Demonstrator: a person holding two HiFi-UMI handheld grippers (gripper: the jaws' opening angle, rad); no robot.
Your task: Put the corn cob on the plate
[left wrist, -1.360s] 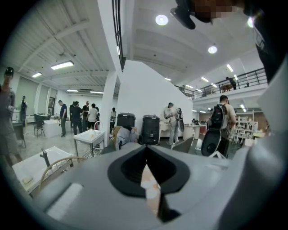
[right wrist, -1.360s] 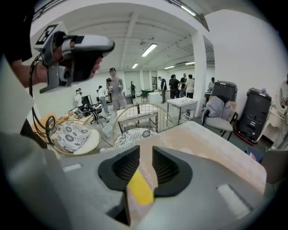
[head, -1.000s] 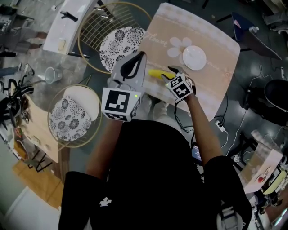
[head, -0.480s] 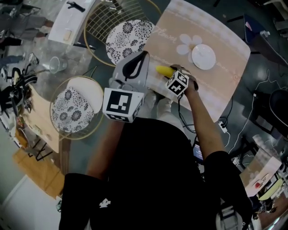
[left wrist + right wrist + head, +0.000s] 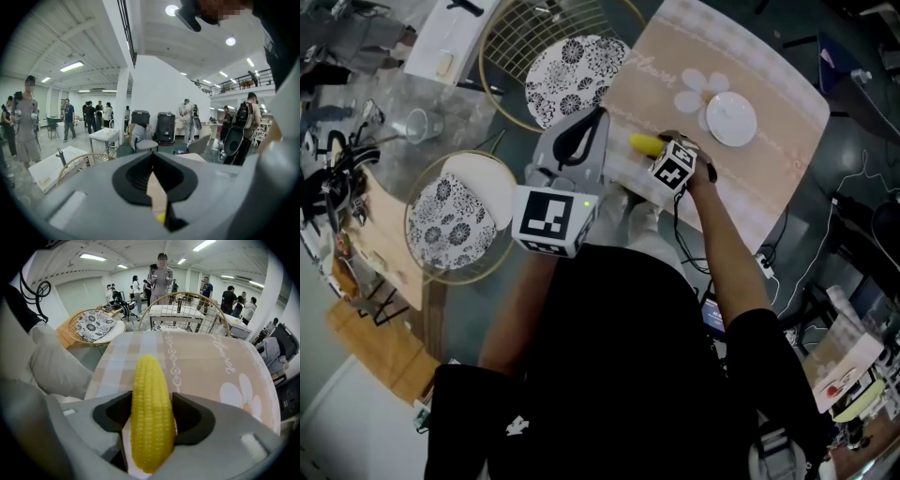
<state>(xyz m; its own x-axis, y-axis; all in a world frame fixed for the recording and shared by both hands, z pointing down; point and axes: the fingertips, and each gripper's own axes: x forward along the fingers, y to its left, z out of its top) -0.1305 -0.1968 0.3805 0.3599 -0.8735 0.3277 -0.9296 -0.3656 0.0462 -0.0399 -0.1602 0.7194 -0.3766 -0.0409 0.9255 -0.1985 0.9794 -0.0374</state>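
Observation:
A yellow corn cob lies on the beige flowered tablecloth, near its left corner. My right gripper points steeply down over the cob's near end. In the right gripper view the corn cob runs lengthwise between the jaws of the right gripper, with a sliver of gap on its left side; the jaws stand wide and open. A small white plate sits farther along the cloth, empty. My left gripper hovers left of the corn, its jaws together with nothing between them.
Two round wire chairs with patterned cushions stand left of the table, one far and one near. A glass cup rests on a glass table at the far left. People stand across the hall.
My right gripper has dropped and rolled over the near end of the corn cob. The left gripper has barely shifted.

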